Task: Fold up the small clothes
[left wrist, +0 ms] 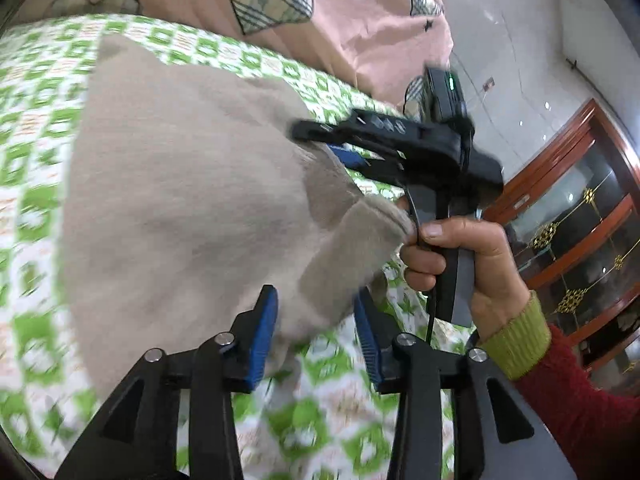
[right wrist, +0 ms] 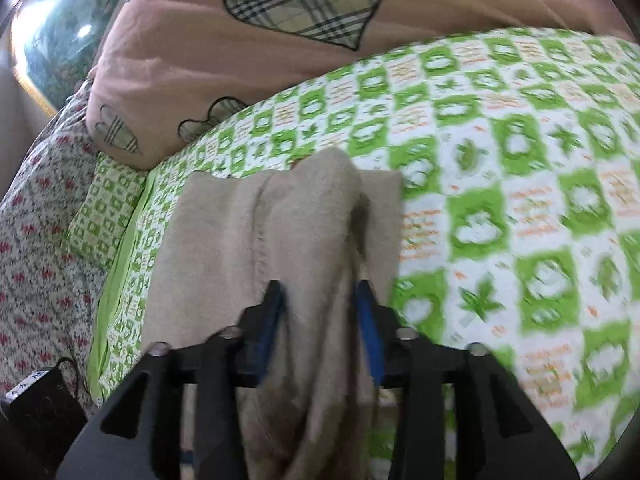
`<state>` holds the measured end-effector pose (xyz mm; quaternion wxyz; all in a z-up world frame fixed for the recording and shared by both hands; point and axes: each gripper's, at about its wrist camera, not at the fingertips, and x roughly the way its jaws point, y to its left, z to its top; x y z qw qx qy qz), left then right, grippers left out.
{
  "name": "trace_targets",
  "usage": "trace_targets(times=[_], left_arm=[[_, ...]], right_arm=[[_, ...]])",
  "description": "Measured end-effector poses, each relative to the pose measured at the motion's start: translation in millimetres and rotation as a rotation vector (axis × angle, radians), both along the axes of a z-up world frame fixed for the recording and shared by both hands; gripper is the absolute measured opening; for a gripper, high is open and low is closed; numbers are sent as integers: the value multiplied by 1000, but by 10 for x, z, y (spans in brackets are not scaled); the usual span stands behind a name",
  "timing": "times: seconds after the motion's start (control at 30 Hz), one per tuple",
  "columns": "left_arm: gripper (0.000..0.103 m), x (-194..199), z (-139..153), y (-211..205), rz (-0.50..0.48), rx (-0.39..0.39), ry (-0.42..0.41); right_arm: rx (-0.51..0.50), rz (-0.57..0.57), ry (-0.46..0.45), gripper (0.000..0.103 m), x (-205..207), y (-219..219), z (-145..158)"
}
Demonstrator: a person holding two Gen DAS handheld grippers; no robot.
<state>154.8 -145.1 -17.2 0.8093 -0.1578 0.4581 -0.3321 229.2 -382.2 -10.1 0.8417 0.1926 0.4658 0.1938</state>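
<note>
A beige knitted garment lies on the green-and-white patterned bedsheet. My left gripper has its blue pads on either side of the garment's near edge, jaws apart with cloth between them. The right gripper, held in a hand with a green cuff, pinches the garment's far right edge. In the right wrist view the garment is bunched and lifted between the right gripper's blue pads, shut on it. The sheet spreads to the right.
A pink quilt with plaid hearts is piled at the back of the bed. A floral pillow and a black device lie at the left. A wooden glass-door cabinet stands to the right, over a tiled floor.
</note>
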Motion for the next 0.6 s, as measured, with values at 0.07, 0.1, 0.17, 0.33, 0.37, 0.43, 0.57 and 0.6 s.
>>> trace_targets(times=[0.07, 0.1, 0.17, 0.33, 0.37, 0.43, 0.57, 0.6], left_arm=[[50, -90, 54, 228, 38, -11, -3], [52, -100, 70, 316, 57, -14, -3], [61, 7, 92, 507, 113, 6, -2], [68, 265, 73, 789, 234, 56, 18], [73, 387, 17, 818, 231, 46, 40], [75, 559, -85, 808, 215, 66, 86], [76, 932, -314, 734, 159, 63, 158], [77, 1037, -394, 731, 146, 26, 169]], right_arm=[[-6, -35, 3, 67, -114, -91, 11], [8, -35, 6, 70, -157, -122, 7], [46, -17, 23, 70, -223, -168, -18], [80, 34, 74, 70, -258, -143, -118], [83, 40, 77, 70, -253, -119, -126], [85, 61, 87, 70, -201, -63, -152], [115, 96, 141, 70, -55, 44, -281], [145, 107, 173, 70, -11, 71, -356]])
